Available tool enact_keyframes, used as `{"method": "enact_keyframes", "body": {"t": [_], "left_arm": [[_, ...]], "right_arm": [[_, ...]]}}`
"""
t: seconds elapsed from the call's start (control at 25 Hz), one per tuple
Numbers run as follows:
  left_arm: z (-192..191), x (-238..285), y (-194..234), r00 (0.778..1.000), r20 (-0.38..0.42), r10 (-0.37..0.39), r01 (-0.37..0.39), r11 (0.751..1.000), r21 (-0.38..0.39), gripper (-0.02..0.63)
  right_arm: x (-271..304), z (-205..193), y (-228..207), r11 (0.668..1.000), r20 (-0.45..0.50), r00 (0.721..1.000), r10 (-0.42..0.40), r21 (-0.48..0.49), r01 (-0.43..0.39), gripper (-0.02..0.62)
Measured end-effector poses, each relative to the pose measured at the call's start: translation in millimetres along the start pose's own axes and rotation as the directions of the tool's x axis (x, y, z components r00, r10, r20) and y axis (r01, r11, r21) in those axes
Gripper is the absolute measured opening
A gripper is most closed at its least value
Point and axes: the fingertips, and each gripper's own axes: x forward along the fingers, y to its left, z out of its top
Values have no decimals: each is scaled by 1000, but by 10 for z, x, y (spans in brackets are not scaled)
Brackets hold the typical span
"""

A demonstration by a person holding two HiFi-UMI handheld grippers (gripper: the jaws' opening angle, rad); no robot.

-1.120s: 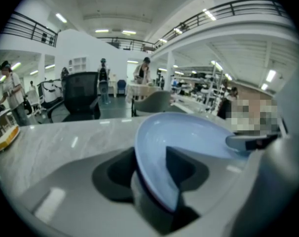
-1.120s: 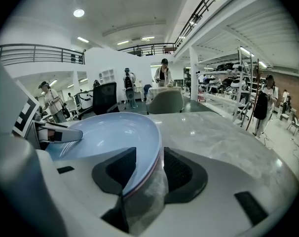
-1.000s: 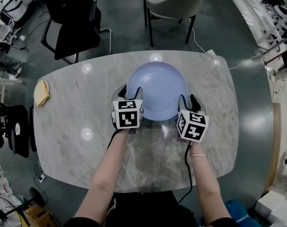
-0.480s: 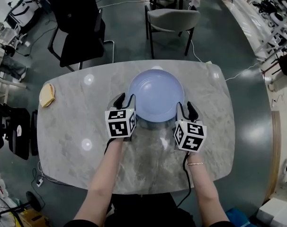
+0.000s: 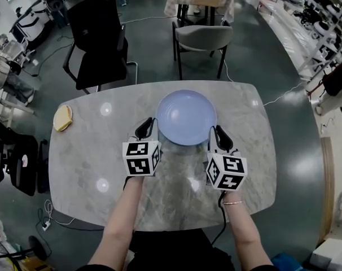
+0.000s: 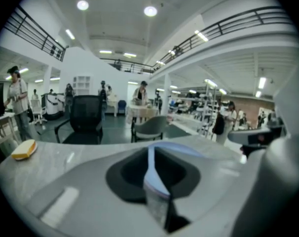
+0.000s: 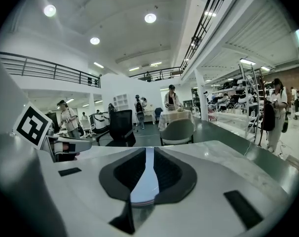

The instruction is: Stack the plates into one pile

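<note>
A pale blue plate pile (image 5: 187,117) lies on the far middle of the grey marble table (image 5: 92,162); from above it looks like one plate. My left gripper (image 5: 145,127) hovers just off its near left rim, apart from it. My right gripper (image 5: 220,135) hovers off its near right rim. Both pairs of jaws have just been closing and stand drawn together to a thin slit with nothing between them. In the left gripper view the blue plate (image 6: 175,147) shows beyond the left gripper (image 6: 150,151). In the right gripper view only a blue sliver shows through the right gripper (image 7: 148,154).
A yellow sponge-like lump (image 5: 62,117) sits near the table's far left edge. A black office chair (image 5: 97,38) and a grey chair (image 5: 202,38) stand behind the table. People stand far off in the hall in both gripper views.
Both grippers have let go of the plate's rim, drawn back toward me and risen, and their jaws have closed. The plate stays on the table.
</note>
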Motion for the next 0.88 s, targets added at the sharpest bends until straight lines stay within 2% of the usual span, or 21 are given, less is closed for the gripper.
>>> {"method": "enact_keyframes", "body": {"t": [0.24, 0.68, 0.88], "left_arm": [[70, -303, -42, 999, 48, -24, 23, 999, 29, 9], [177, -813, -33, 989, 127, -73, 69, 997, 39, 8], [156, -972, 25, 987, 143, -79, 74, 997, 36, 8]], "right_arm": [[-262, 125, 149, 1000, 64, 998, 6, -1, -6, 17], [-746, 305, 379, 1000, 175, 984, 14, 1, -14, 6], [-895, 301, 490, 999, 199, 980, 12, -35, -5, 5]]}}
